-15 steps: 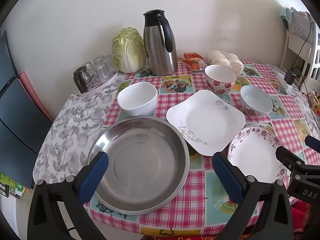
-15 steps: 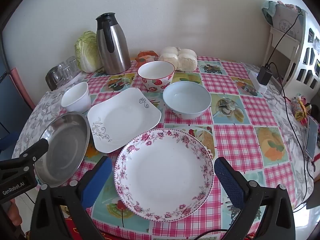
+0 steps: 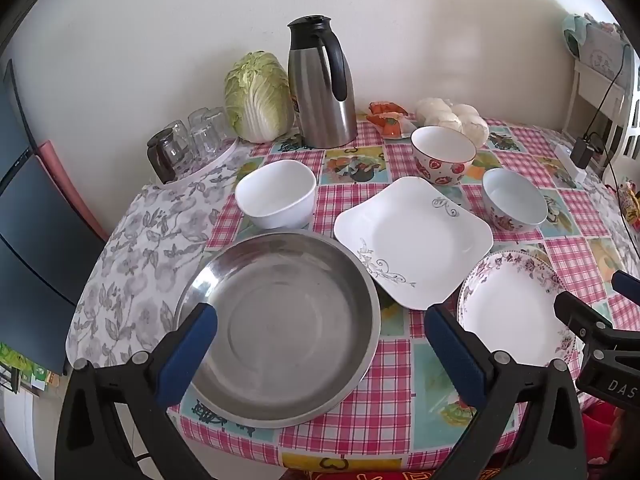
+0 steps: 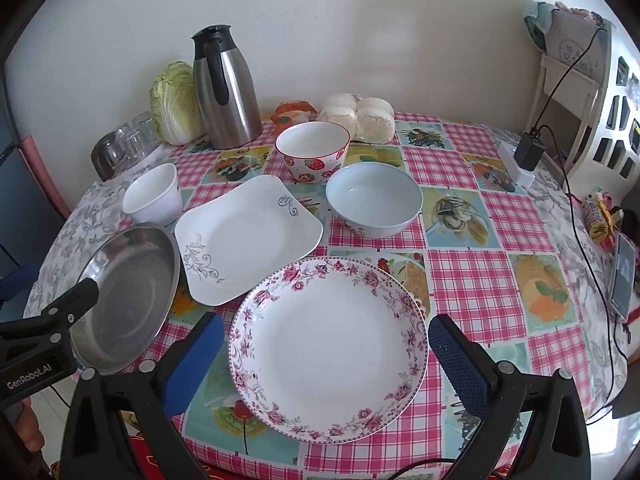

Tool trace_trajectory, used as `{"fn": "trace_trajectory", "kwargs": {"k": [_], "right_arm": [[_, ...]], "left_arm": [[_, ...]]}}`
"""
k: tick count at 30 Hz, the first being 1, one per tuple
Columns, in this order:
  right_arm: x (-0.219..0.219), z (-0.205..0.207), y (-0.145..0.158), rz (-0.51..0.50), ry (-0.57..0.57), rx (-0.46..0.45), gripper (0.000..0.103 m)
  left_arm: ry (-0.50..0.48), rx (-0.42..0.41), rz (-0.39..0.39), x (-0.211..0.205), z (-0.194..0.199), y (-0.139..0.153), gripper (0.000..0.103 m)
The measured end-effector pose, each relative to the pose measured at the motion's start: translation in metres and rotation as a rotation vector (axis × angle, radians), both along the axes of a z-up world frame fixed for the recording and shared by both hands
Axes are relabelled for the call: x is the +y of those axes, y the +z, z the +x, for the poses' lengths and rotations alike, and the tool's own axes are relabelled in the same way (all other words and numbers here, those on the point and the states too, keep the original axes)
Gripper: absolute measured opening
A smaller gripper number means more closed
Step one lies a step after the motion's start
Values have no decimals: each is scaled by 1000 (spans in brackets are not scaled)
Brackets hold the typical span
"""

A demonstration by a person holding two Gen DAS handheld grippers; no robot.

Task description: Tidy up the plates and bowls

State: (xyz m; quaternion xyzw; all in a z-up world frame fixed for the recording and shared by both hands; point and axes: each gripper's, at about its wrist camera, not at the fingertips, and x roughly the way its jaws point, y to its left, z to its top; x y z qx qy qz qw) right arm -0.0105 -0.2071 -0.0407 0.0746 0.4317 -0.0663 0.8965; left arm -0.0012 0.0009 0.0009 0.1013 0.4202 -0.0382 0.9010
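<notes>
My left gripper (image 3: pixel 320 344) gapes wide and empty over the round stainless-steel dish (image 3: pixel 280 328). My right gripper (image 4: pixel 324 356) gapes equally, holding nothing, above the pink-flowered round plate (image 4: pixel 328 348), beside the square white plate (image 4: pixel 248 236).

Near edge packed w/ dishes; free room on your right half of table.

Steel pan (image 3: pixel 280 328), square plate (image 4: pixel 248 240) and floral plate (image 4: pixel 328 348) sit nearly edge to edge, no gap for a finger between rims. Bare checked cloth (image 4: pixel 500 280) right of blue bowl (image 4: pixel 374 204) gives you passage. Back is blocked: thermos (image 4: pixel 226 88), cabbage (image 3: pixel 256 96), glasses (image 3: pixel 188 144). Charger cable (image 4: pixel 592 264) trails along far right.
</notes>
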Motion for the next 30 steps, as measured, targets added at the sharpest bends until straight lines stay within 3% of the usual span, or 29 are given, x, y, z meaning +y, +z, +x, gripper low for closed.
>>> {"fn": "trace_trajectory", "kwargs": {"k": [30], "right_arm": [[0, 0, -1, 0, 0, 0, 103]], "left_arm": [[17, 44, -5, 5, 7, -10, 103]]}}
